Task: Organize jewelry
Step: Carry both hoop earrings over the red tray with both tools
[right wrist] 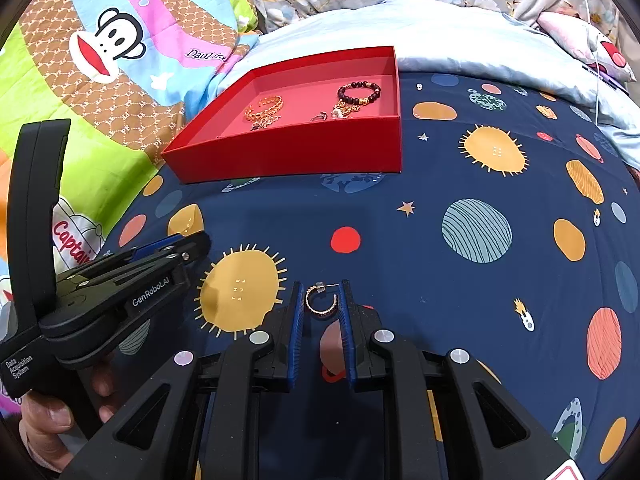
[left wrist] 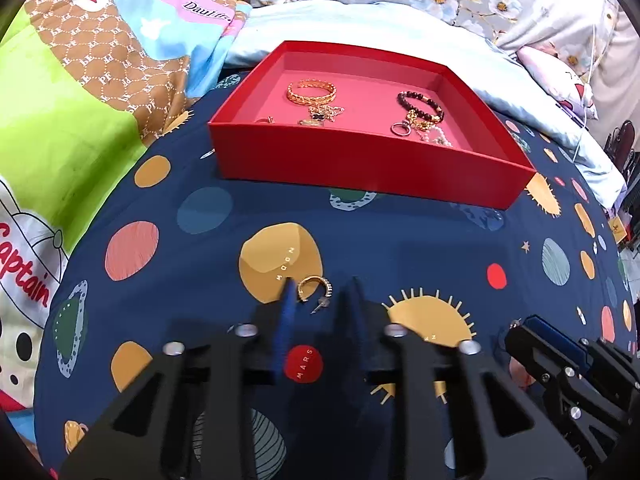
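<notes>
A gold hoop earring lies on the navy planet-print sheet between the tips of my left gripper, which is open around it. A second gold hoop earring sits between the blue pads of my right gripper; the jaws stand close on both sides, apparently just touching it. The red tray stands ahead and holds a gold bangle, a dark bead bracelet, a silver ring and chains. It also shows in the right wrist view.
A colourful cartoon quilt lies left of the tray. A pale blue pillow and floral bedding lie behind it. The left gripper's body and the hand holding it fill the lower left of the right wrist view.
</notes>
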{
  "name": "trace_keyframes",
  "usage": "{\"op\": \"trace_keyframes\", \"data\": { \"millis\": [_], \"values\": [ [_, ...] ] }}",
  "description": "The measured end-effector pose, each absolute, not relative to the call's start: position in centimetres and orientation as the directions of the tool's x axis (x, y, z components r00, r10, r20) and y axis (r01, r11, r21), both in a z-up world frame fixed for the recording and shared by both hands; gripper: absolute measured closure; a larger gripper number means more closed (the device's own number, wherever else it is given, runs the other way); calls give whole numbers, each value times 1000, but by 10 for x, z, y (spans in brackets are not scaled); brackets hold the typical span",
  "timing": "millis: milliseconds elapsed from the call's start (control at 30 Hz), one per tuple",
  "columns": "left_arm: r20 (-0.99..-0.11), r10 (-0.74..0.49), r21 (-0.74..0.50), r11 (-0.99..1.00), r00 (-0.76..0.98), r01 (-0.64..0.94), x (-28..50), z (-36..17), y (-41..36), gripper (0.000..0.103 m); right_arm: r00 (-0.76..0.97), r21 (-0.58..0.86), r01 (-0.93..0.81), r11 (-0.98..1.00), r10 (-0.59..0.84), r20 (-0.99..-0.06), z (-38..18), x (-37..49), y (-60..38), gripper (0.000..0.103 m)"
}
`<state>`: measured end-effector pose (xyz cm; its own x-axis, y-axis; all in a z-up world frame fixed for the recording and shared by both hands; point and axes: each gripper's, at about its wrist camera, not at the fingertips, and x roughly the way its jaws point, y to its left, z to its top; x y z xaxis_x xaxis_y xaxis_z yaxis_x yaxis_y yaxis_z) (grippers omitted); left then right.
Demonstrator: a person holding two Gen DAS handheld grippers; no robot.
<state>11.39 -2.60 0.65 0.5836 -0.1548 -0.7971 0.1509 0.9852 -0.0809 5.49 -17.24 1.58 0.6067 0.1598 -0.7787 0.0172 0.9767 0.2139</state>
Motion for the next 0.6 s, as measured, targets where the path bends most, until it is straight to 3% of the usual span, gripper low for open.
{"op": "trace_keyframes", "data": {
  "millis": [300, 600],
  "values": [
    [-791, -174, -104, 983, 586, 151, 112, 12, -21, 87, 618, 211, 13, 977, 159, -770, 21, 56, -172, 87],
    [-737, -191, -109, 980, 649, 165, 104, 51, -14, 87, 656, 200, -10, 980, 157, -738, 48, 57, -170, 87]
  ]
}}
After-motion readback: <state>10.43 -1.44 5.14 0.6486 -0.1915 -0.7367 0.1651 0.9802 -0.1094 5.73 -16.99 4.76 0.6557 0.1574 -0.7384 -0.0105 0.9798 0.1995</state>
